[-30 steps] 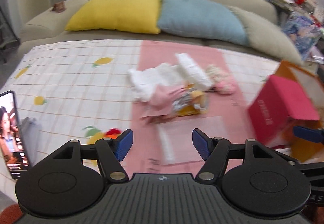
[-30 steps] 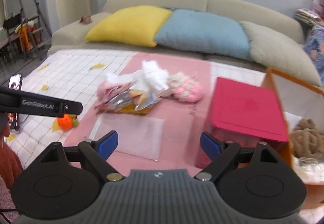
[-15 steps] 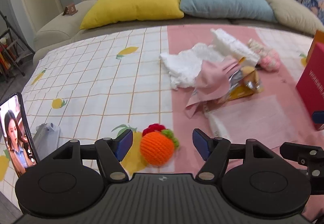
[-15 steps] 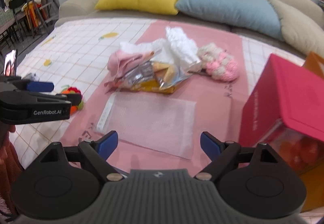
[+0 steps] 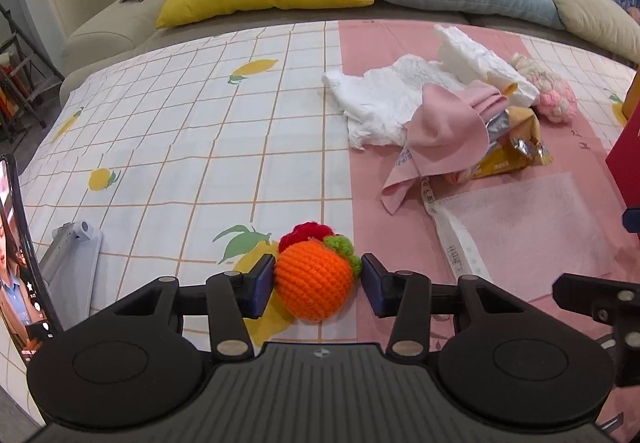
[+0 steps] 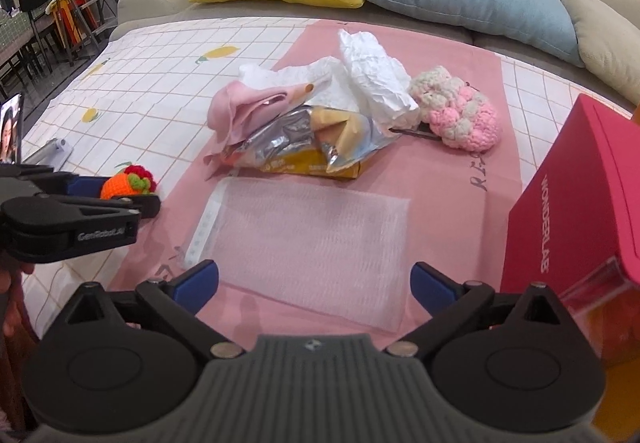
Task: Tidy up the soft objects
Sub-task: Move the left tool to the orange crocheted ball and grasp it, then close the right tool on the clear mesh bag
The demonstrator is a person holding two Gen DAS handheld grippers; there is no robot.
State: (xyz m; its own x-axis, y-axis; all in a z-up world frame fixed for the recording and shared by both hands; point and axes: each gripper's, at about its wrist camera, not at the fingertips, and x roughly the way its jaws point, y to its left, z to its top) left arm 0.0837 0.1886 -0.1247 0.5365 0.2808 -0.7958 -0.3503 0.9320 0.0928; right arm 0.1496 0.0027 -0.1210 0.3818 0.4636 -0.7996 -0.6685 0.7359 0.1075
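Left wrist view: the left gripper (image 5: 318,281) has just been closing its 2 blue-padded jaws around a round crocheted orange fruit (image 5: 314,281) with a green leaf tuft and a red knitted bit behind. The pads sit right at its sides, the left touching and the right at the leaf edge; a firm squeeze cannot be told. The fruit rests on a checked lemon-print cloth (image 5: 180,131) beside a pink mat (image 5: 576,159). Farther off lie crumpled white fabric (image 5: 380,99), a folded pink cloth (image 5: 444,131) and a flat translucent mesh pouch (image 5: 524,227).

Right wrist view: the right gripper (image 6: 314,285) has just been opening; its jaws stand wide and empty over the mesh pouch's near edge. A foil snack bag (image 6: 304,143) and a pink-and-cream chunky yarn piece (image 6: 460,111) lie beyond. A red box (image 6: 580,203) reads "WONDERLAB"; the left gripper's side reads "GenRobot.AI".
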